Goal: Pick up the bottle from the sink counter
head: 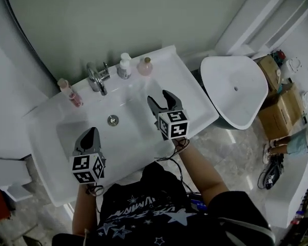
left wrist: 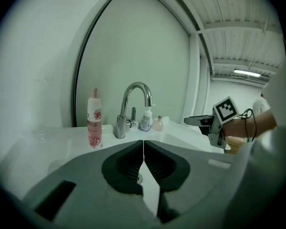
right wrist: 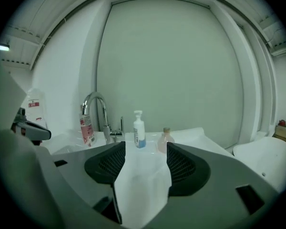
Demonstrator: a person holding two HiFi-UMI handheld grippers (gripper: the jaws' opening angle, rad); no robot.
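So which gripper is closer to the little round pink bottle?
Right. The right gripper hovers over the basin, just in front of the round pink bottle, jaws open. The left gripper is farther off, at the basin's front-left, shut.

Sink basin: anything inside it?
Only the drain shows on the sink basin floor, nothing else. The left gripper and right gripper hang over it and cover parts of its near side.

The left gripper [left wrist: 143,144], jaws together and empty, faces the faucet [left wrist: 133,104] at twelve o'clock; a pink-patterned bottle [left wrist: 94,120] stands at ten, the right gripper [left wrist: 193,121] at two.
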